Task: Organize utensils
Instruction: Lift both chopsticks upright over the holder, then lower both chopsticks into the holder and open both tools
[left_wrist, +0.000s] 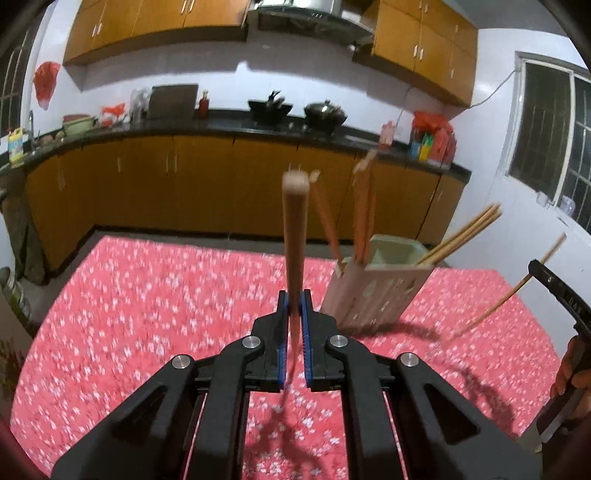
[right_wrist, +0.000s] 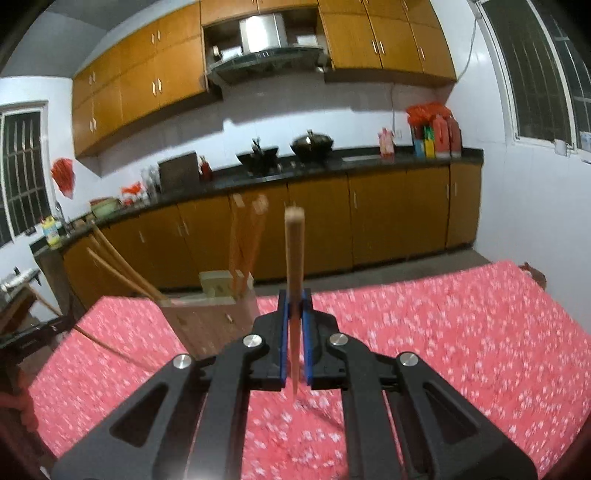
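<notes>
Left wrist view shows our left tongs (left_wrist: 294, 306) pinching a wooden chopstick (left_wrist: 294, 236) that stands nearly upright above the red floral tabletop (left_wrist: 147, 314), with the pale utensil holder (left_wrist: 373, 291) just to the right, already carrying several chopsticks, and our right hand (left_wrist: 570, 373) at the far right edge beside another slanted chopstick (left_wrist: 517, 288). Right wrist view shows our right tongs (right_wrist: 294, 306) clamped on a second chopstick (right_wrist: 294, 258), also near upright, with the holder (right_wrist: 214, 314) left of it on the tabletop (right_wrist: 443, 332).
</notes>
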